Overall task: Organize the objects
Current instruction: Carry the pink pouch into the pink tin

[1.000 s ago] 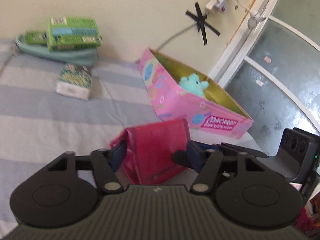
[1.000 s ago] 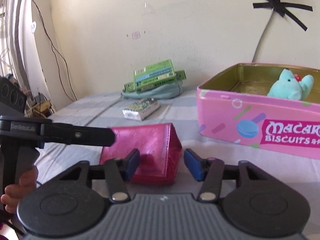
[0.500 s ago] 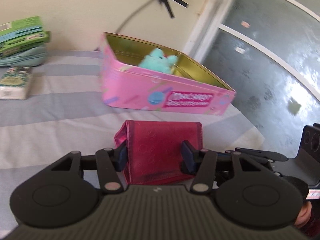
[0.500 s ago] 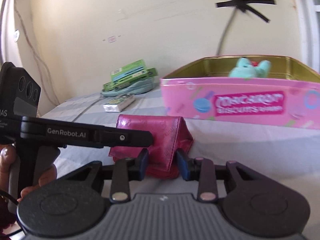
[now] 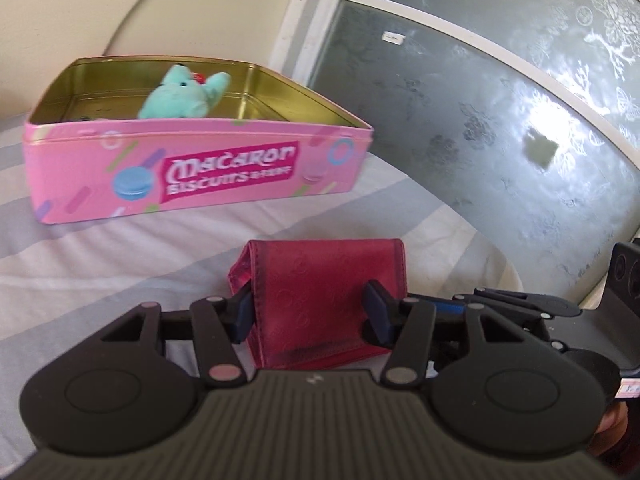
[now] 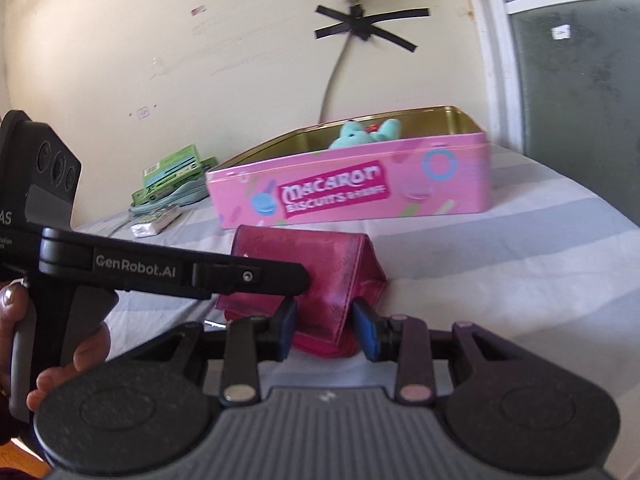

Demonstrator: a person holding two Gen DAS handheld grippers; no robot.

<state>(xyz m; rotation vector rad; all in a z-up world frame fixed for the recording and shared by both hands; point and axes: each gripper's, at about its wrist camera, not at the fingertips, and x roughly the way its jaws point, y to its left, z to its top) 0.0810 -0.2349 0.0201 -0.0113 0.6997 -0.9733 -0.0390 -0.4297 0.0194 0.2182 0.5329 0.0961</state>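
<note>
Your left hand-held gripper (image 5: 308, 312) and right hand-held gripper (image 6: 324, 330) both tilt downward, each clenched on the one red wallet (image 5: 324, 292) from opposite ends, just above the striped bed (image 5: 100, 264). One pink tin (image 5: 192, 172) stands beyond it, one teal plush (image 5: 180, 96) inside.

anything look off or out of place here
Nothing spilled or damaged. The red wallet is clamped by both the left gripper and the right gripper, outside the pink tin, where a teal plush already lies.
</note>
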